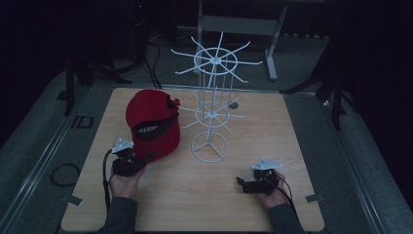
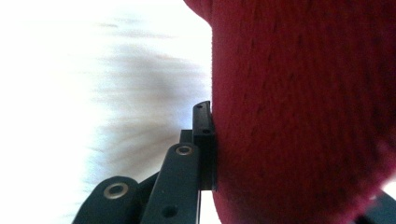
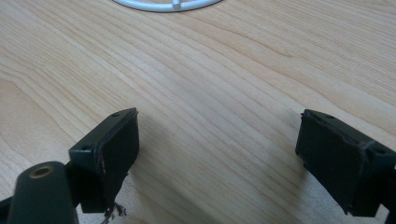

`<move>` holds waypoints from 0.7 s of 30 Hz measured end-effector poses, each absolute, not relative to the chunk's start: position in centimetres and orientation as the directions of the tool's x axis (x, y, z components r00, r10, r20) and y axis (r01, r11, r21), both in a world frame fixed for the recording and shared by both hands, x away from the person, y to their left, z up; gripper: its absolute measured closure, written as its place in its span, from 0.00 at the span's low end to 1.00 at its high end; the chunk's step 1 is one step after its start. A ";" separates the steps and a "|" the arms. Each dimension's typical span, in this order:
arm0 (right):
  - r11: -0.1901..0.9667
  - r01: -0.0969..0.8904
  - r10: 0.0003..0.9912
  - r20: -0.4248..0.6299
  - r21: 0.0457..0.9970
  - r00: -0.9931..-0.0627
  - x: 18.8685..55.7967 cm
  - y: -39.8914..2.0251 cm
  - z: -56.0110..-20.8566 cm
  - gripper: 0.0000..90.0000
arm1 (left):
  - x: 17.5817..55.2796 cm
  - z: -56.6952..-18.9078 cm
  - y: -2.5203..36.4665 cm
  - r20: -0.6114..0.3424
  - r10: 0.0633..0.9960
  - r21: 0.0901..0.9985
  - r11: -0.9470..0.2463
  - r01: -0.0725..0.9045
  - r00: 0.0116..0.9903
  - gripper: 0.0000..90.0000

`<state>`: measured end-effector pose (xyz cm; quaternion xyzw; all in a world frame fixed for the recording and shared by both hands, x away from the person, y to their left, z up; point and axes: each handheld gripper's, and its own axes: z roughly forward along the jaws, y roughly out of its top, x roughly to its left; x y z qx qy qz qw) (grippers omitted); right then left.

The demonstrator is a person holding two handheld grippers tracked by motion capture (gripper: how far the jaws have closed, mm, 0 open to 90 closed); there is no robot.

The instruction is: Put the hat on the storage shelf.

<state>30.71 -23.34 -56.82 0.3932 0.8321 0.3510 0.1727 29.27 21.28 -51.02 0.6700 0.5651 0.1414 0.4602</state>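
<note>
Pinching the red cap [image 1: 153, 127], the left tongs [image 1: 142, 161] sit at the lower left of the high view, clamped tight on its cloth edge. The cap stands left of the middle, just beside the white wire rack [image 1: 210, 105]. The right tongs [image 1: 242, 184] rest at the lower right, spread wide with nothing between them, low over the wooden surface [image 1: 204, 195].

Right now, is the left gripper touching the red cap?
Touching. In the left gripper view, the left gripper has a black jaw pressed flat against the red cap with no gap; the high view shows it at the cap's lower edge.
</note>
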 end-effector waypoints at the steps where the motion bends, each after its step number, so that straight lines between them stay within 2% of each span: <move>1: 0.444 0.533 0.776 -0.012 0.720 -0.631 30.7 -23.3 -56.8 0.15 | 29.3 -50.8 21.4 -0.328 0.889 0.780 0.063 0.623 0.320 0.95; 21: 0.444 0.534 0.776 -0.011 0.719 -0.631 30.7 -23.3 -56.8 0.15 | 30.0 -47.4 22.3 -0.288 0.904 0.839 0.080 0.538 0.315 0.95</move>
